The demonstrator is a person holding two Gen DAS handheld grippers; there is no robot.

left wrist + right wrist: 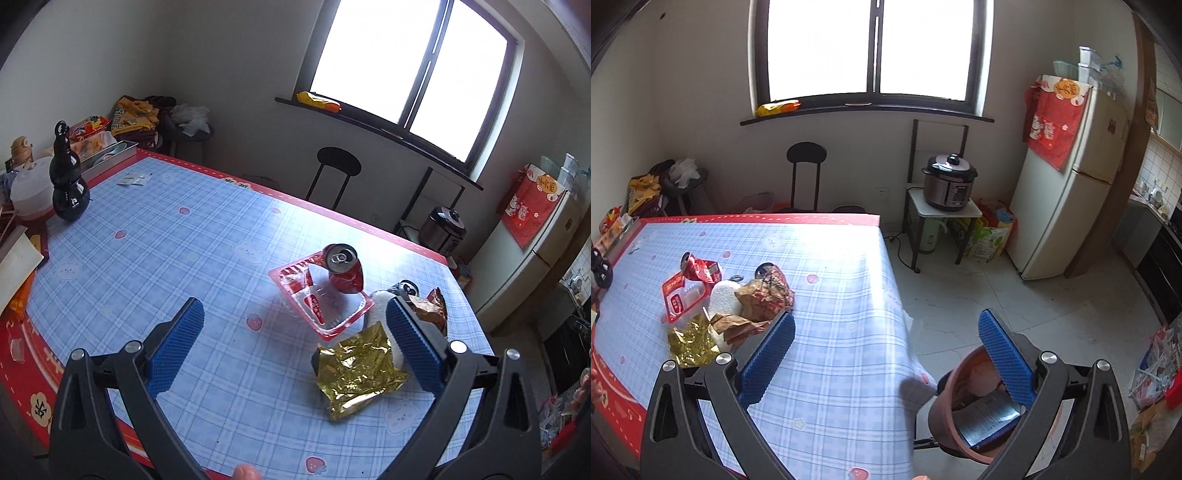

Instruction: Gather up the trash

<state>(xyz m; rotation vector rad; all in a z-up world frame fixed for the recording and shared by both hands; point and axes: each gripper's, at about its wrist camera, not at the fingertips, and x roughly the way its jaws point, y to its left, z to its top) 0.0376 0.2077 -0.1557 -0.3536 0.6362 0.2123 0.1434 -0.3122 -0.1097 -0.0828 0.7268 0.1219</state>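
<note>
Both claws hang spread wide and empty above the blue plaid tabletop (184, 236). Ahead of the left claw (295, 314), slightly right, a crushed red soda can (342, 271) sits in a clear red-rimmed plastic tray (321, 299); a crumpled gold foil wrapper (360, 373) lies nearer, beside its right finger. Below the right claw (886, 325), a round brown bin (964, 410) stands on the floor beside the tabletop, with paper inside.

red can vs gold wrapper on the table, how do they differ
The red can is crushed and leans on the clear red-rimmed tray; the gold wrapper lies flat on the tablecloth, nearer the camera. The can is a dented cylinder, the wrapper a crinkled foil sheet. Both are shiny.
</note>
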